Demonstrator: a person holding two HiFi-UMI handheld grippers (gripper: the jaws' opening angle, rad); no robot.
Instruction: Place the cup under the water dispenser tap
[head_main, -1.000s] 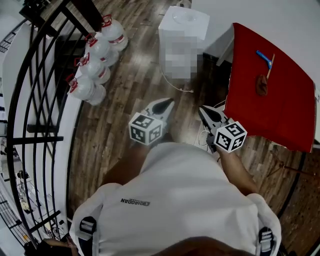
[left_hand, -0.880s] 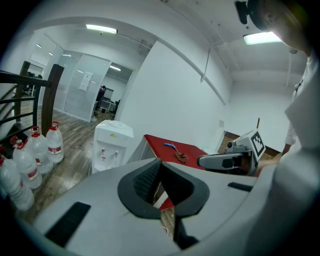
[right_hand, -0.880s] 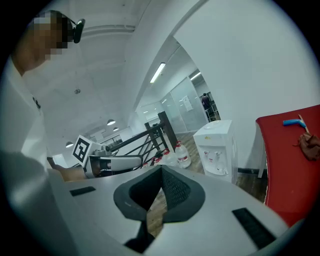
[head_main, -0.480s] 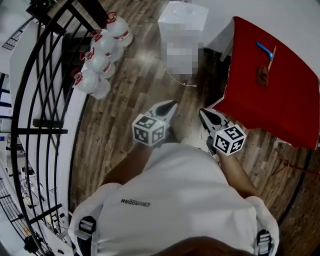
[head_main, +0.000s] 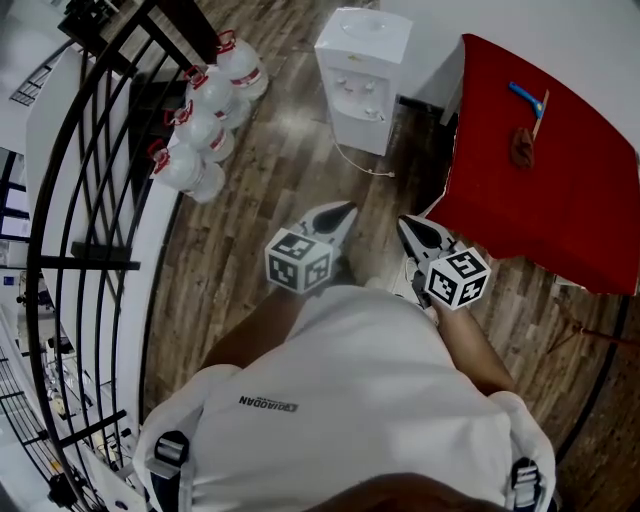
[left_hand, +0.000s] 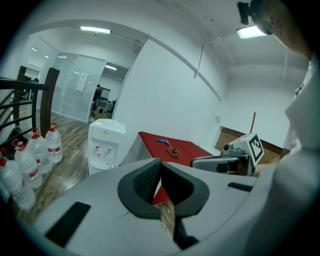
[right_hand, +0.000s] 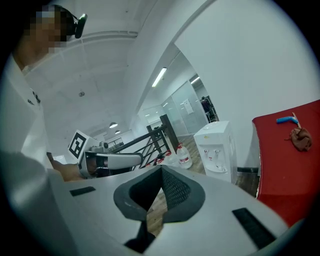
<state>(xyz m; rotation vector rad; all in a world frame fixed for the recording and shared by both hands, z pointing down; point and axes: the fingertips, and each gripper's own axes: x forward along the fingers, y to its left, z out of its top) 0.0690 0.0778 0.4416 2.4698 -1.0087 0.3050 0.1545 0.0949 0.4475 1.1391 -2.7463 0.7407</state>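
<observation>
I am holding left gripper (head_main: 343, 208) and right gripper (head_main: 405, 222) empty, jaws pressed together; water dispenser (head_main: 362, 70) at twelve o'clock; no cup showing; task seemingly unstarted.

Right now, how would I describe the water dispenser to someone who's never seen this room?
Find the big red table by the white wall; beside its far corner, on the wood floor, stands the water dispenser. It is a short white box with two taps in a front recess, unlike the clear red-capped water bottles clustered by the black railing.
</observation>
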